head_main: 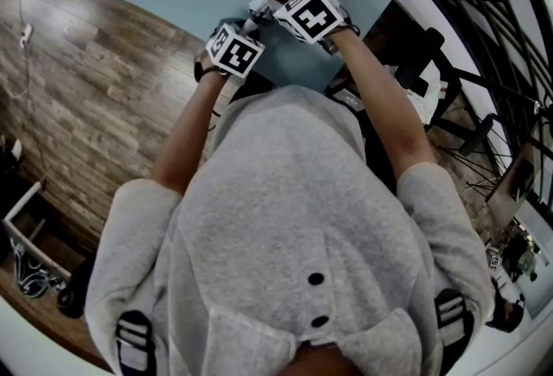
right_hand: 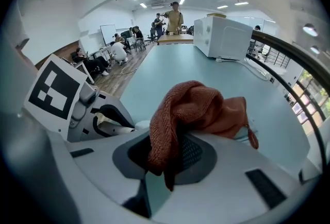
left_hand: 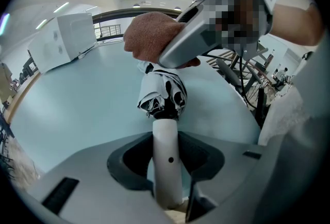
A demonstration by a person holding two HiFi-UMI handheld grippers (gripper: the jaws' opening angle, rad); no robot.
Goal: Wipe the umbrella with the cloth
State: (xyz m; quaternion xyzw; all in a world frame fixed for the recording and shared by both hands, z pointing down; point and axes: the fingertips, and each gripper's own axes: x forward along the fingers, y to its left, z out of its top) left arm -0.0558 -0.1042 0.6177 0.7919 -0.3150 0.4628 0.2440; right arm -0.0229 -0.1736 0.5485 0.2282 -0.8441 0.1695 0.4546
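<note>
I'm wiping the umbrella [left_hand: 165,91], centre frame.
Left tongs [left_hand: 167,160] are pinching it, right tongs [right_hand: 172,158] pinching the cloth [right_hand: 198,107]; I'm judging lengthwise strokes best.

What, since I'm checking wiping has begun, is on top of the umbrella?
The cloth, clamped in the right gripper, sits on the far end of the folded umbrella; the tip beneath is covered.

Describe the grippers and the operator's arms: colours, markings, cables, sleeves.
The left gripper and right gripper have light grey moulded shells, with dark textured pads set in a rounded recess. The left cube and right cube are white with black square markers. No cables are visible on either. The person wears a grey short-sleeved top, and the forearms are bare.
</note>
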